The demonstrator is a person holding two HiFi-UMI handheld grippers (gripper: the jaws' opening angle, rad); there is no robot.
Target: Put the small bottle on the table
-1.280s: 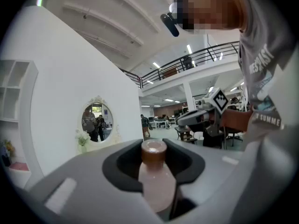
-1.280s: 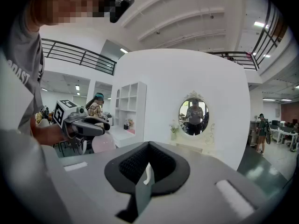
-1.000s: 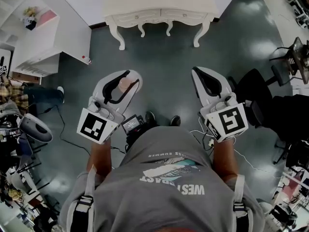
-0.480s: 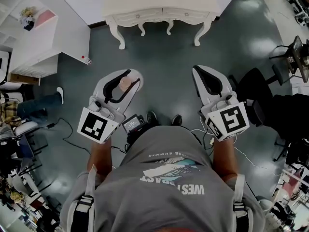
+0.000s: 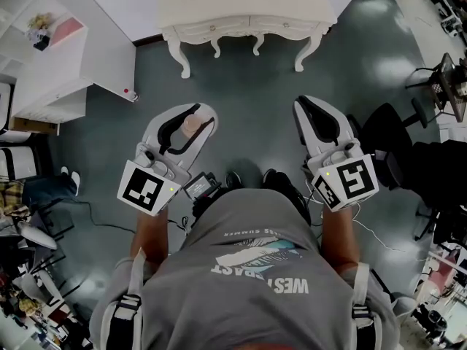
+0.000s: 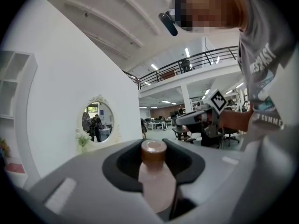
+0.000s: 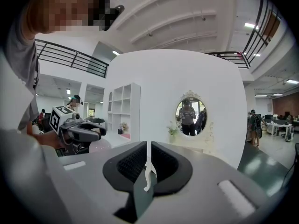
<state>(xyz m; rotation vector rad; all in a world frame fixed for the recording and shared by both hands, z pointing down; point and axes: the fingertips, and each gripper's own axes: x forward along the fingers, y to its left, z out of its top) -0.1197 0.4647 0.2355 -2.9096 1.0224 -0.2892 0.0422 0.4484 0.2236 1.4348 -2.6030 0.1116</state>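
The small bottle [image 6: 157,180] is pale pink with a brown cap, and it stands upright between the jaws of my left gripper [image 5: 195,115], which is shut on its body. In the head view the bottle [image 5: 188,127] shows between the black pads, held above the dark floor. My right gripper [image 5: 306,108] hangs level with it on the right, shut with nothing in it; its pads [image 7: 135,164] nearly meet. The cream dressing table [image 5: 244,9] with curved legs stands straight ahead by the white wall.
A white shelf unit [image 5: 55,64] stands left of the table. An oval mirror [image 7: 192,111] hangs above the table. Black office chairs [image 5: 405,133] and cables crowd the right, more chairs and clutter [image 5: 22,232] the left. Dark floor lies between me and the table.
Both grippers and the bottle keep their pose. The view has shifted slightly toward the table. A person at the left edge has moved away, out of view.
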